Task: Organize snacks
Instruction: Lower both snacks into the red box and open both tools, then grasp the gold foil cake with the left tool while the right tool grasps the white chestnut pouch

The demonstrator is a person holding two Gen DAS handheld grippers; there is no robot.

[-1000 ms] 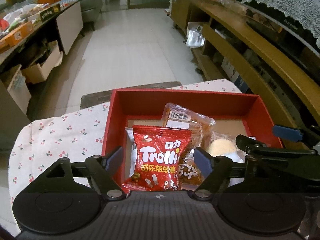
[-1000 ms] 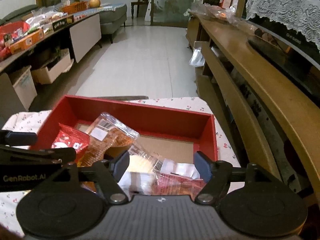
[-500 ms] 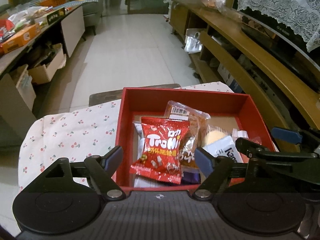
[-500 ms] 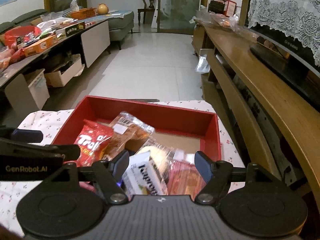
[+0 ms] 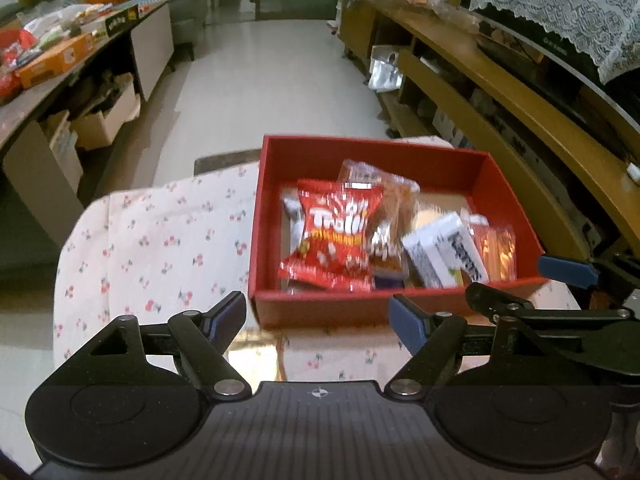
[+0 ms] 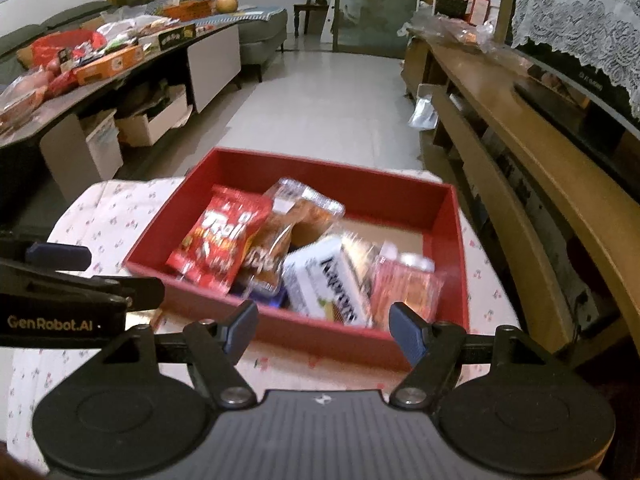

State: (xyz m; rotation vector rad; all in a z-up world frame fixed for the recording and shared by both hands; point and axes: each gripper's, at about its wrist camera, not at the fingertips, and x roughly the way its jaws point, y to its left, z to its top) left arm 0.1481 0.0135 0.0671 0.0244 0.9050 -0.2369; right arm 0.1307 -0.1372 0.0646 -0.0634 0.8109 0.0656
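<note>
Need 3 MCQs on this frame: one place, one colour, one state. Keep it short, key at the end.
1. Where does the red Trolli bag lie?
A. on the cloth, outside the box
B. in the box, at its left side
C. on the wooden shelf

2. What colour is the box?
A. blue
B. white
C. red

3. How do the left gripper and the right gripper stand?
A. both open, nothing between the fingers
B. left shut on the bag
C. right shut on the white carton

Key: B, the bag rests inside, by the left wall. C, its walls are red. A, both pairs of fingers stand apart, short of the box, with nothing held.
</note>
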